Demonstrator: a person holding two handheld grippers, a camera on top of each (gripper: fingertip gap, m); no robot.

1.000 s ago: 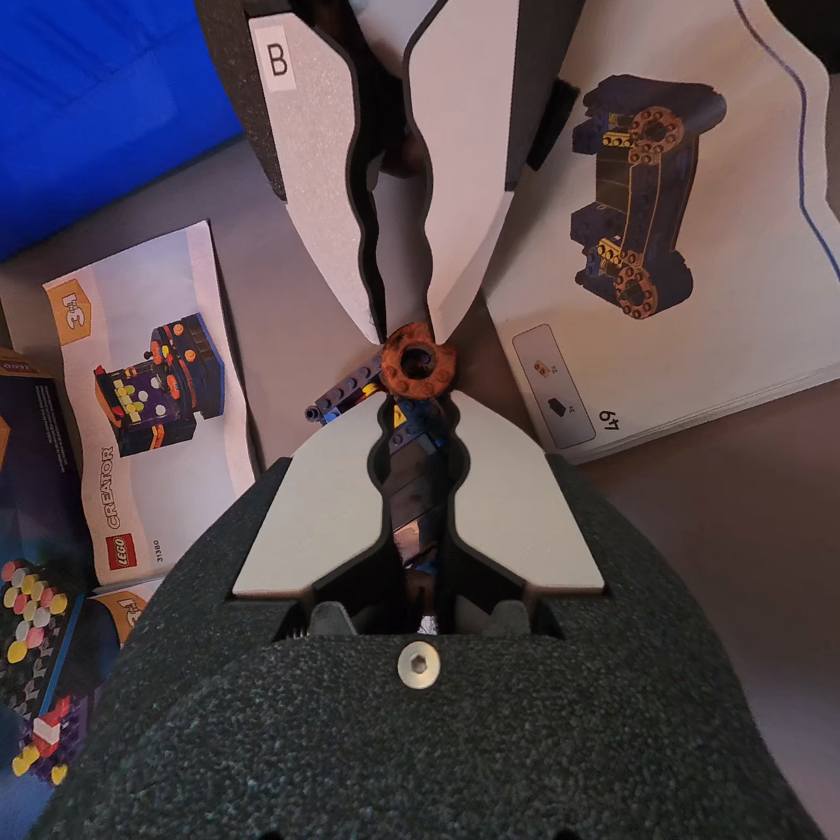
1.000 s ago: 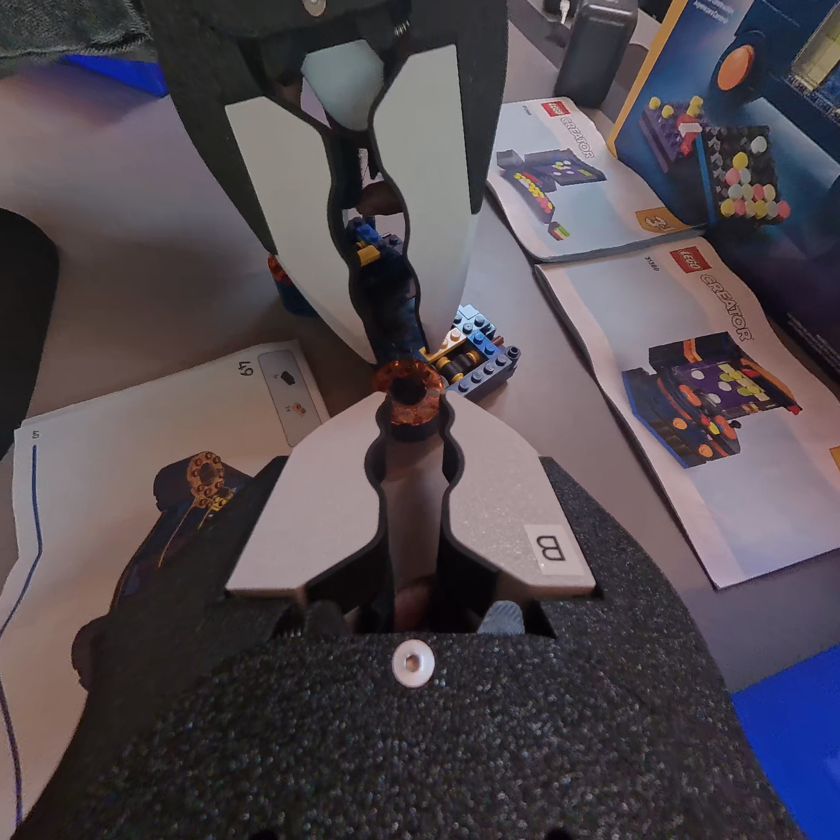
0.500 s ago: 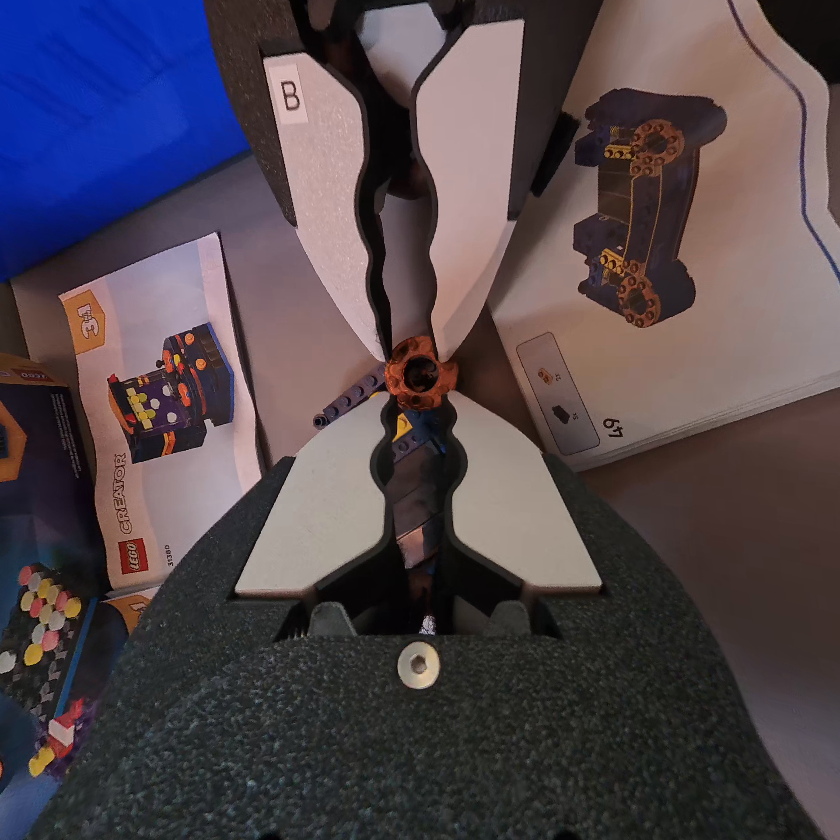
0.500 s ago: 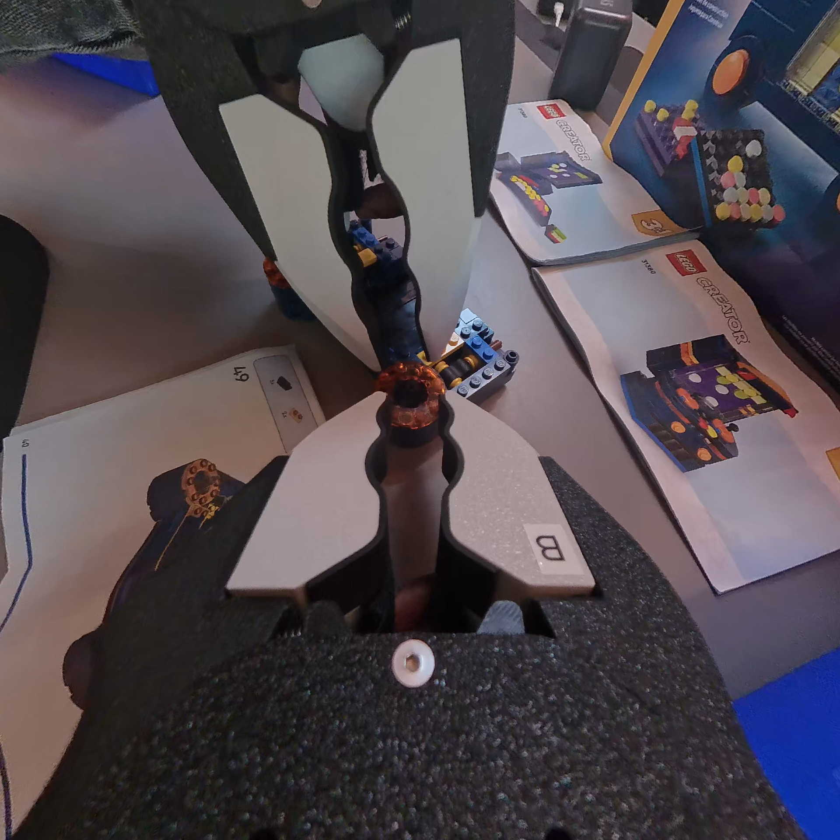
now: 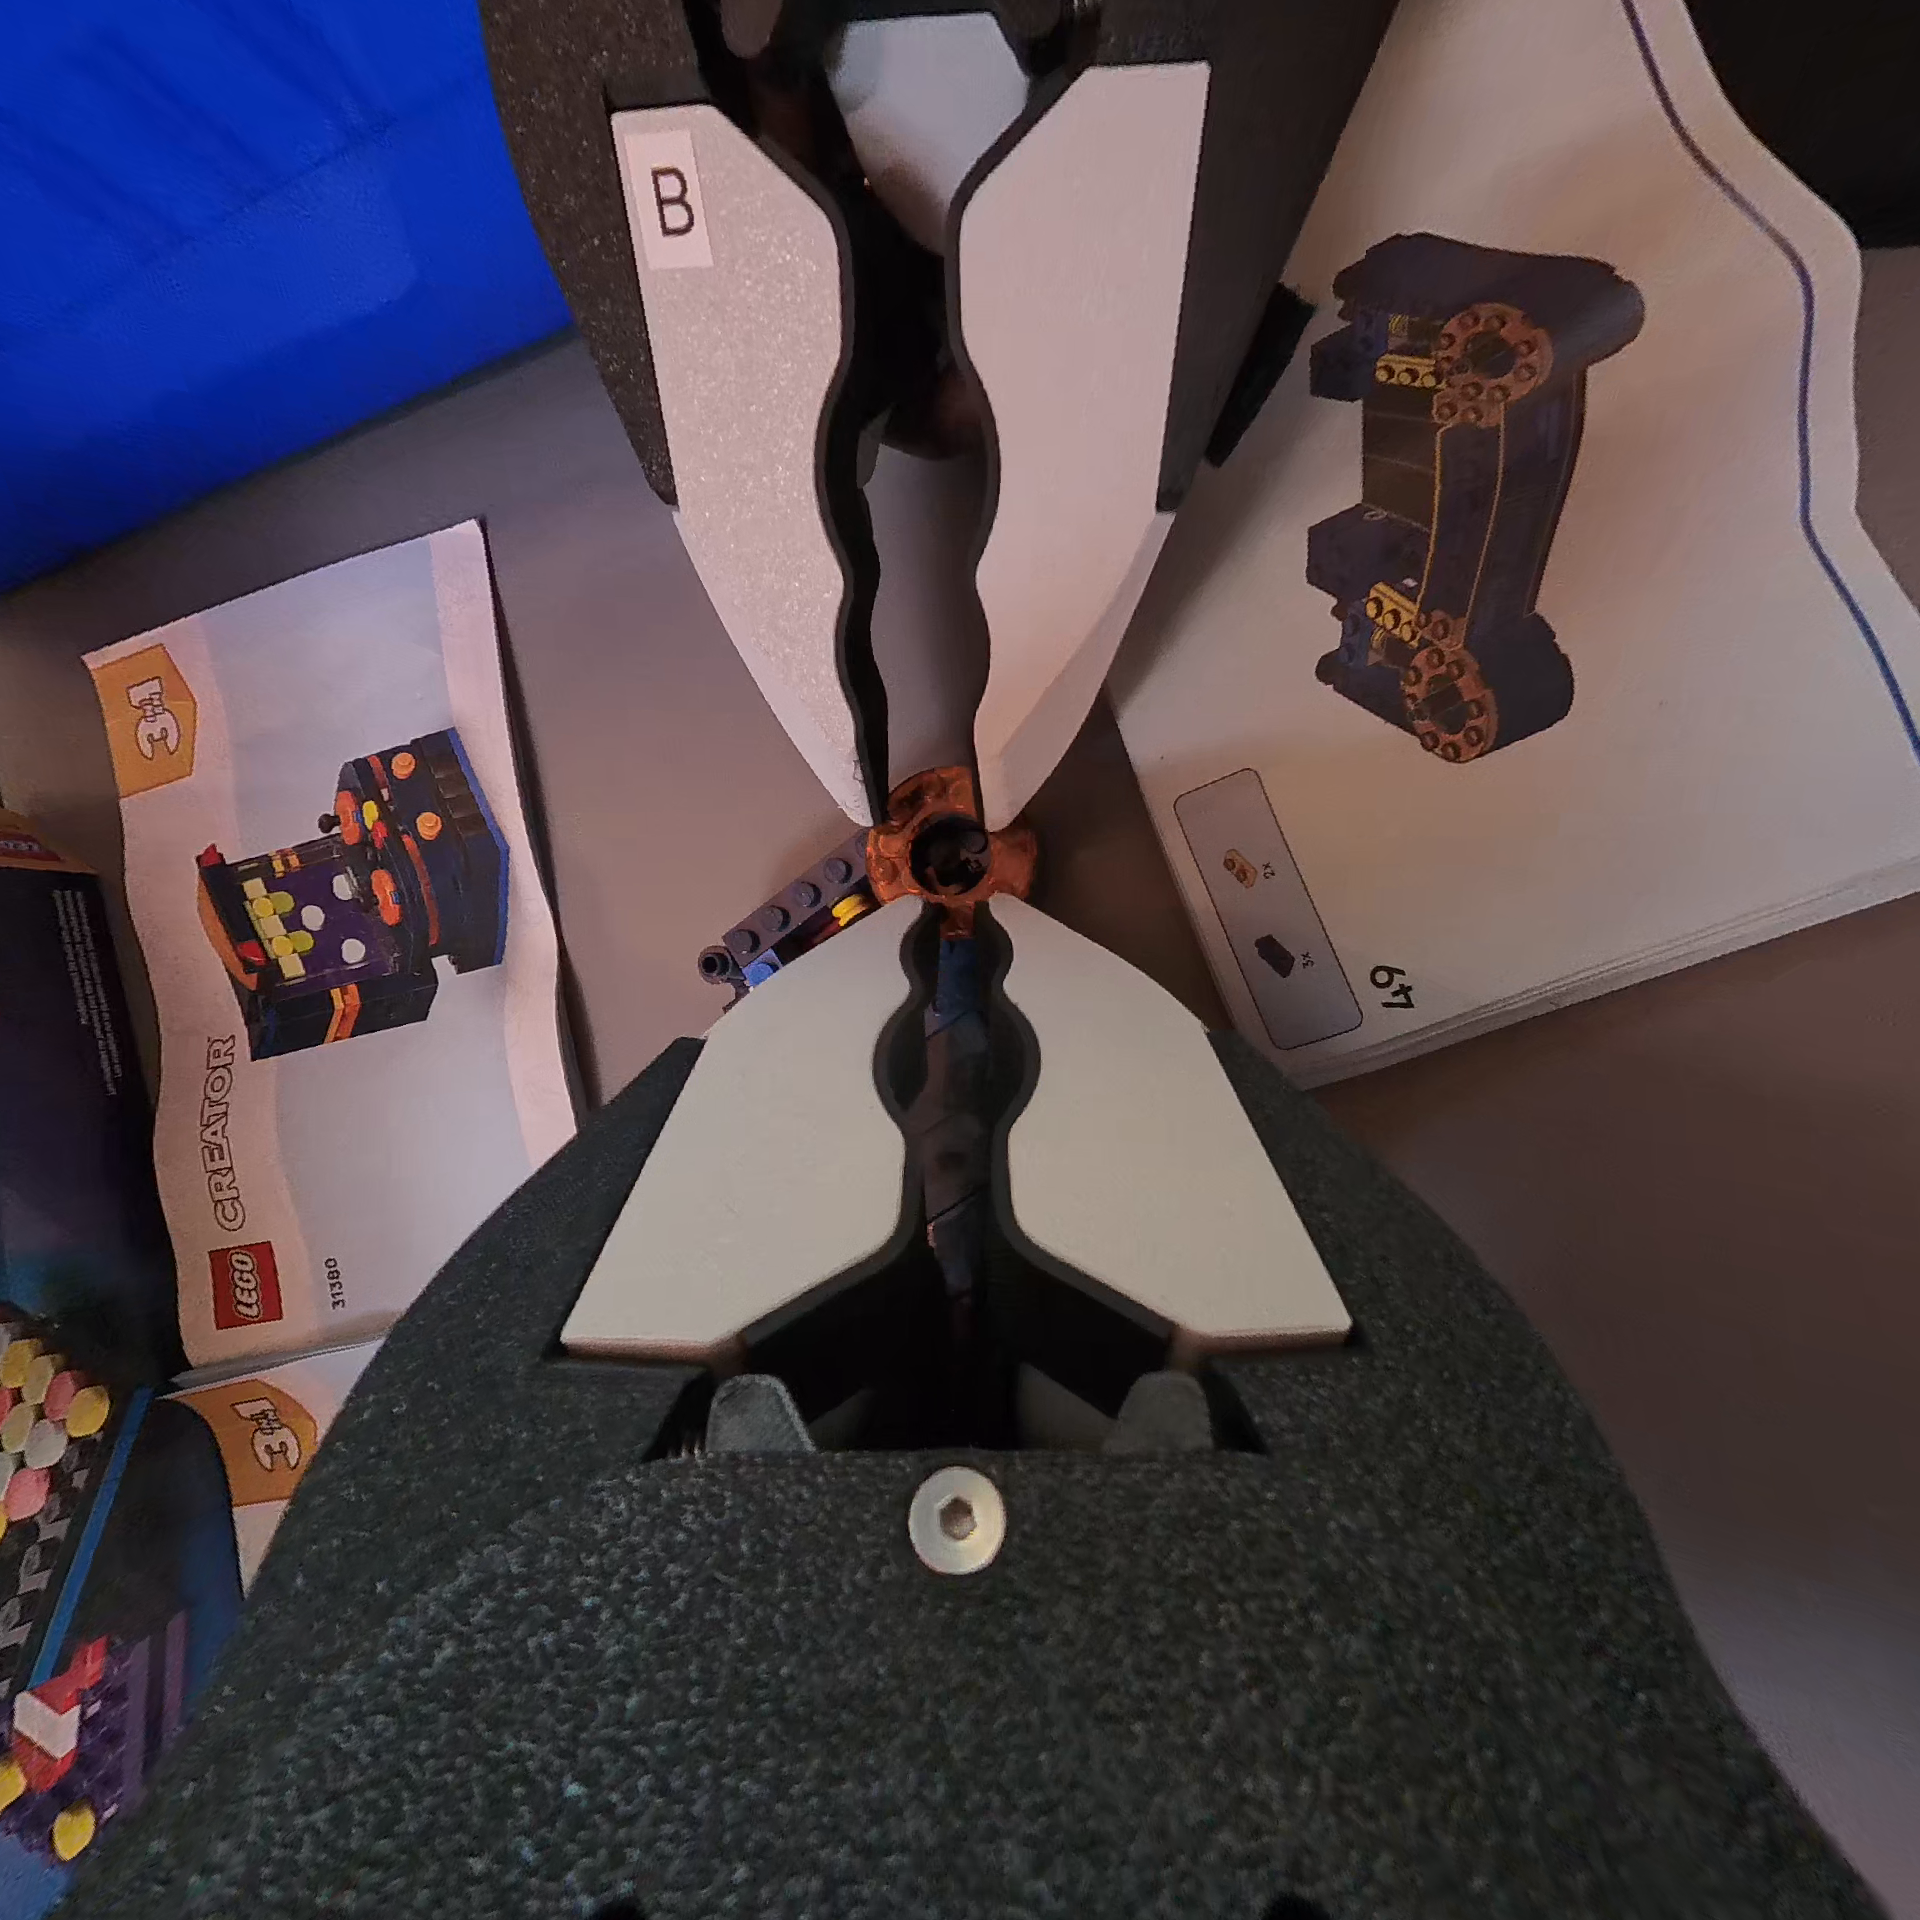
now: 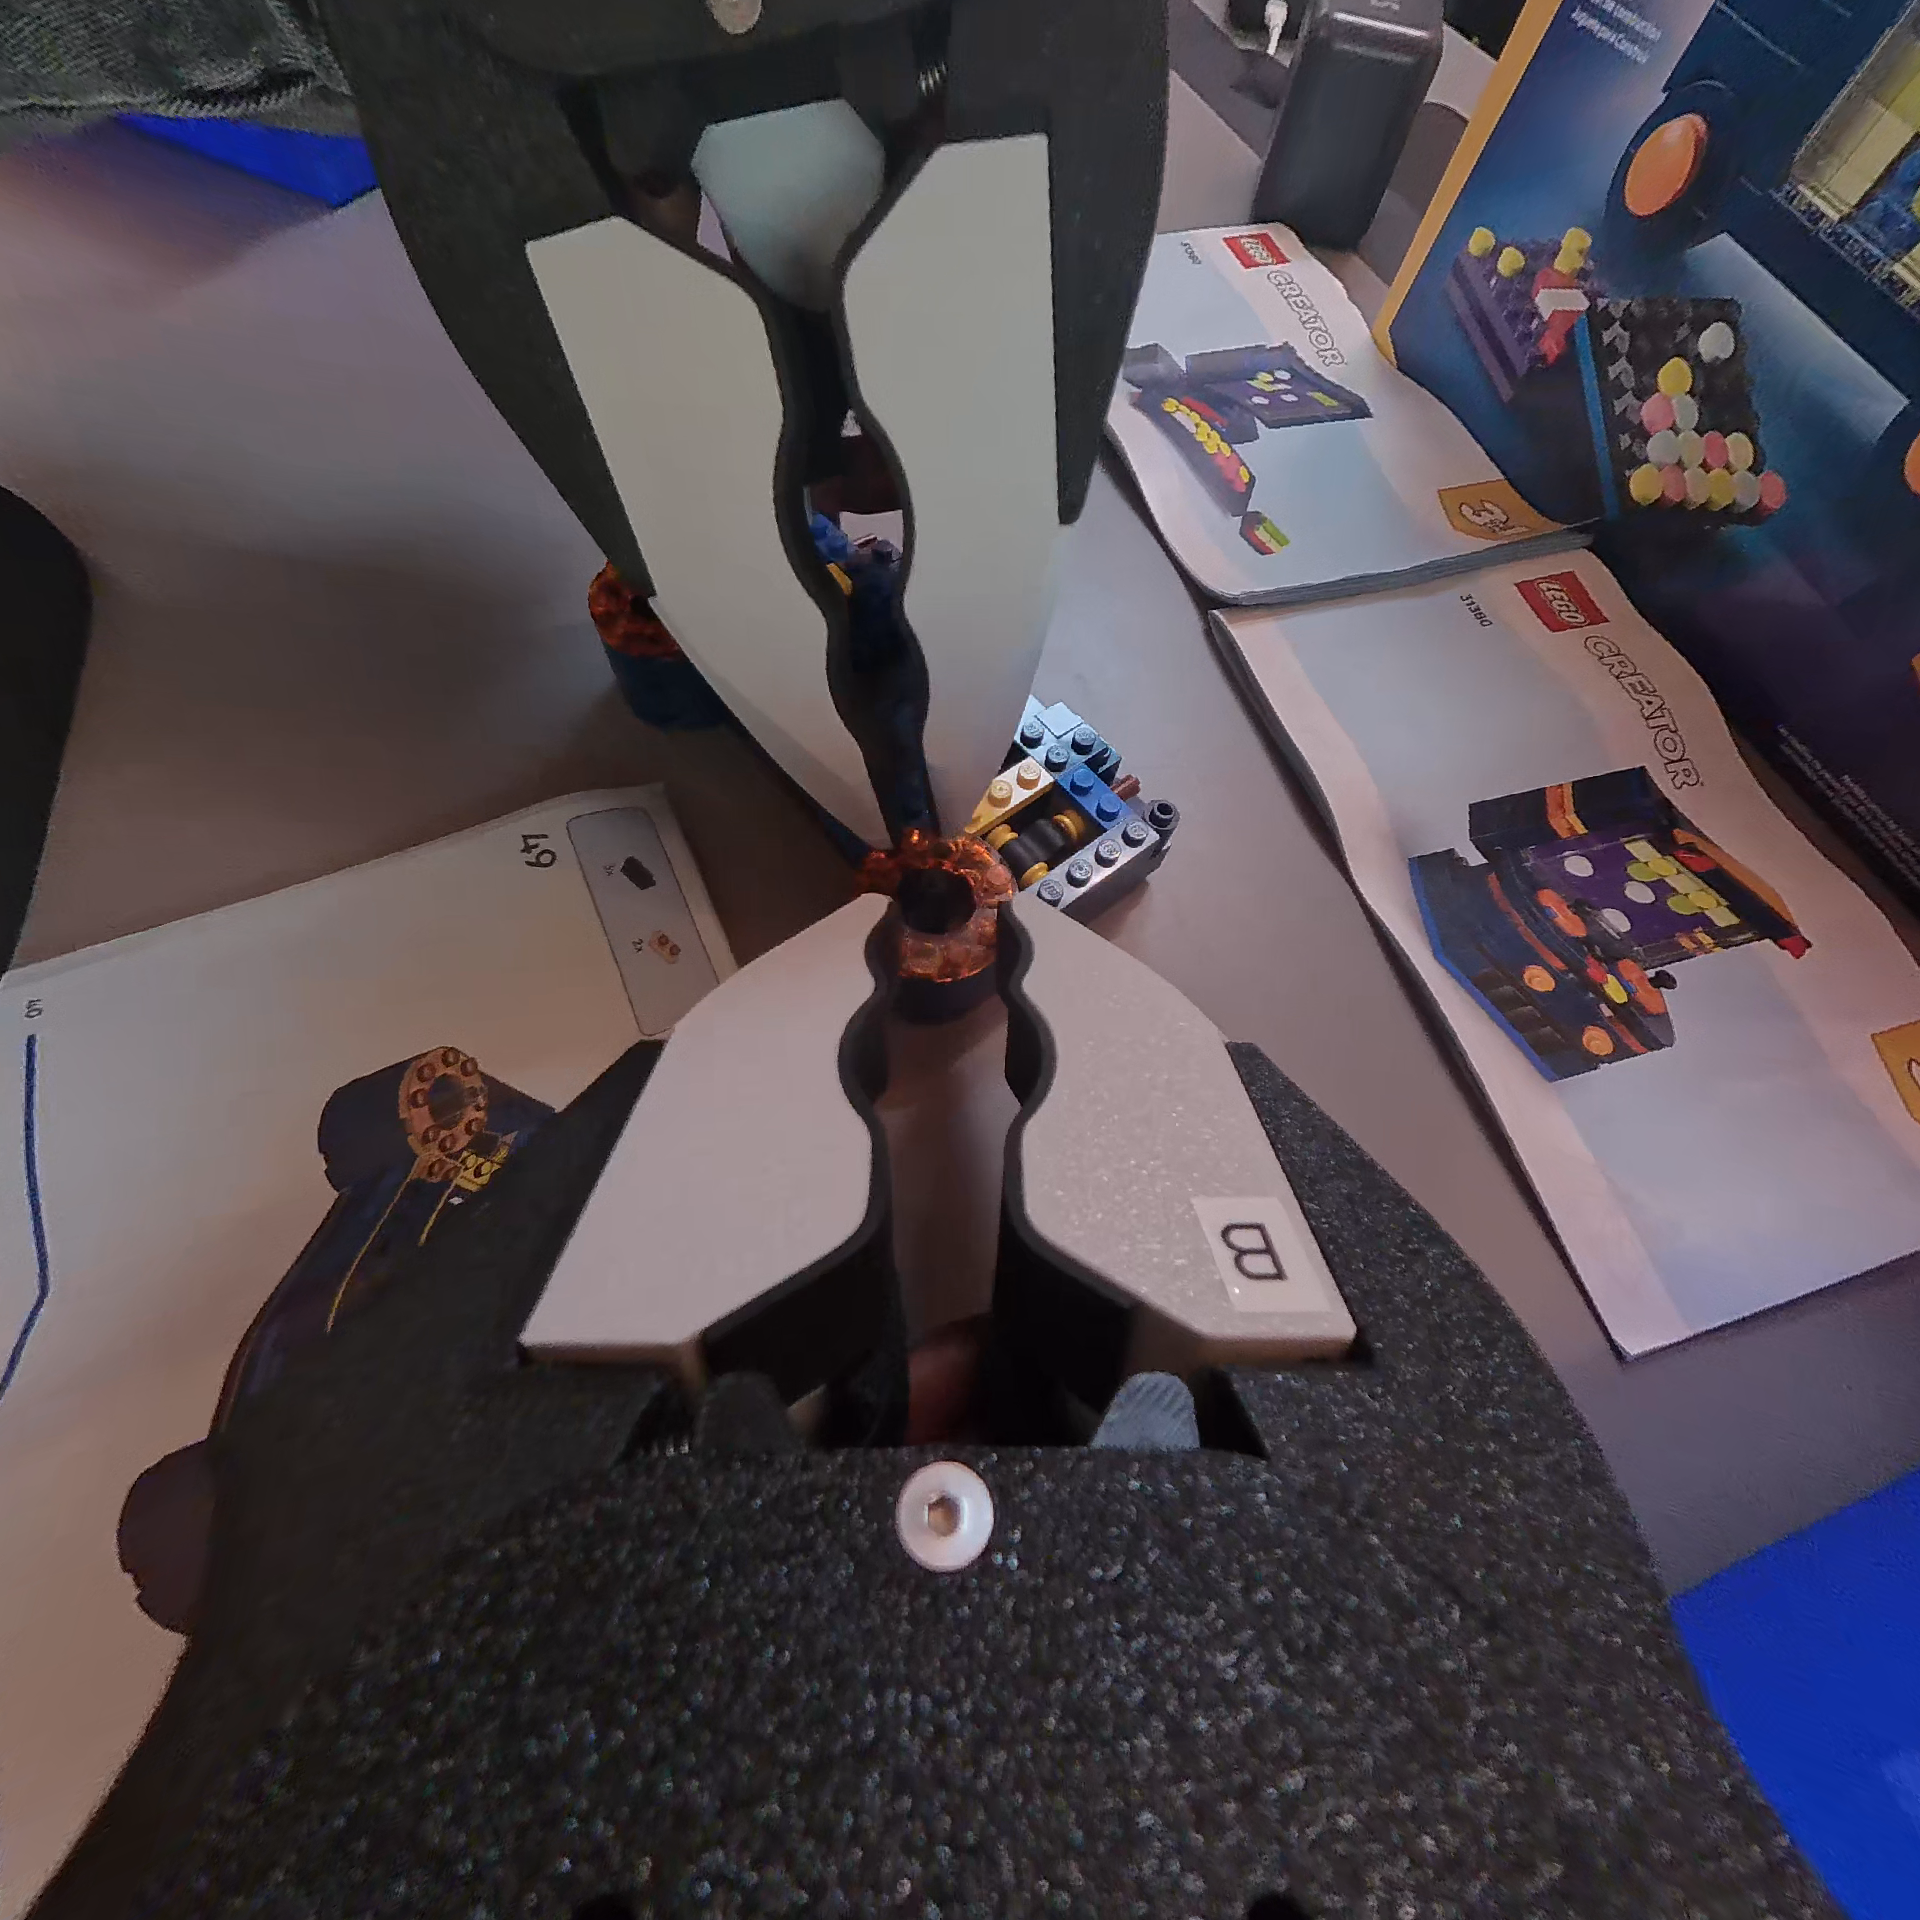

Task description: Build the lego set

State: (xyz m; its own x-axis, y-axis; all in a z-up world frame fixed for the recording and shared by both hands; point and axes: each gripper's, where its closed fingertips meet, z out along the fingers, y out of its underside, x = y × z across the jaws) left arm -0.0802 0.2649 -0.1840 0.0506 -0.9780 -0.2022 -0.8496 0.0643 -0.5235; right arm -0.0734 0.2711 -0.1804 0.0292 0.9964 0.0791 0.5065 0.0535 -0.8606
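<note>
My two grippers meet tip to tip above the grey table point(image 5: 675, 675). My right gripper point(image 6: 940, 940) is shut on a dark round piece topped with a clear orange studded ring point(image 6: 940, 883). The ring also shows in the left wrist view point(image 5: 948, 852), with the right gripper point(image 5: 935, 805) coming from above. My left gripper point(image 5: 951, 925) is nearly closed on a narrow dark blue brick piece point(image 5: 961, 1003), whose end sits against the orange ring. The right wrist view shows this piece point(image 6: 896, 727) between the left gripper's point(image 6: 904, 821) fingers.
A small grey, blue and yellow brick assembly point(image 6: 1091, 831) lies just beside the tips. A round dark blue piece with an orange top point(image 6: 634, 644) stands behind. An open instruction booklet point(image 5: 1558, 727), two closed booklets point(image 6: 1558, 883) and a toy box point(image 6: 1662, 312) surround them. The tips of both grippers are at nearly the same place.
My left gripper's fingers have closed much narrower on the dark blue piece. The right gripper keeps its hold on the round piece. Both stay tip to tip, shifted only slightly.
</note>
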